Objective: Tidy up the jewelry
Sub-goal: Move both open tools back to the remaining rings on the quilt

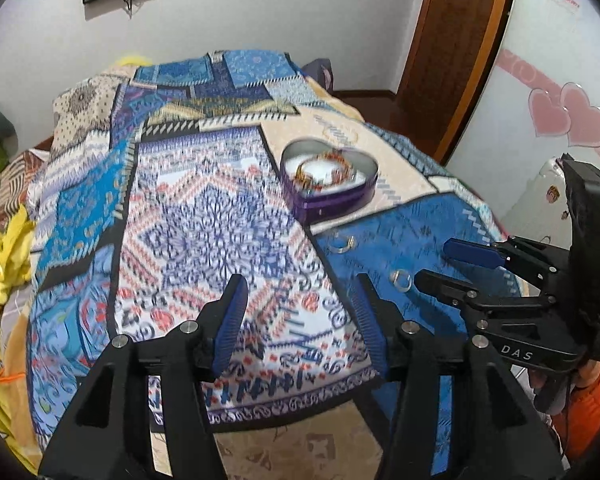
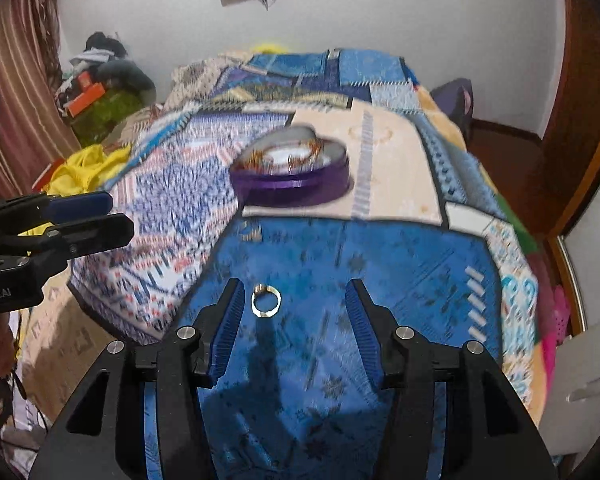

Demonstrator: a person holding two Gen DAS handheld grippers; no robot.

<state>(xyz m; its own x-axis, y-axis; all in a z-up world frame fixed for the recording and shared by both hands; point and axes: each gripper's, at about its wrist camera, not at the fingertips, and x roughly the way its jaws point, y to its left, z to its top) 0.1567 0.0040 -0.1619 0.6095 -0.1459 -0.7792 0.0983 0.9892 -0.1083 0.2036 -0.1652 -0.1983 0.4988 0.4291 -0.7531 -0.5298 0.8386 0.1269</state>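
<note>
A purple heart-shaped tin [image 1: 330,184] with bangles and beads inside sits on the patterned bedspread; it also shows in the right wrist view [image 2: 292,178]. Two small rings lie on the blue patch: one nearer the tin [image 1: 342,243], faint in the right wrist view [image 2: 252,234], and one [image 1: 400,278] close to my right gripper [image 1: 432,264]. In the right wrist view that ring [image 2: 266,300] lies just ahead of my open right gripper [image 2: 294,300], nearer its left finger. My left gripper [image 1: 298,300] is open and empty above the bedspread, also seen from the side [image 2: 116,216].
The bed [image 1: 204,208] fills both views, with a wall behind. Yellow cloth [image 1: 4,252] lies at the left edge. A wooden door [image 1: 456,40] stands at the back right. Clutter [image 2: 100,92] is piled at the far left.
</note>
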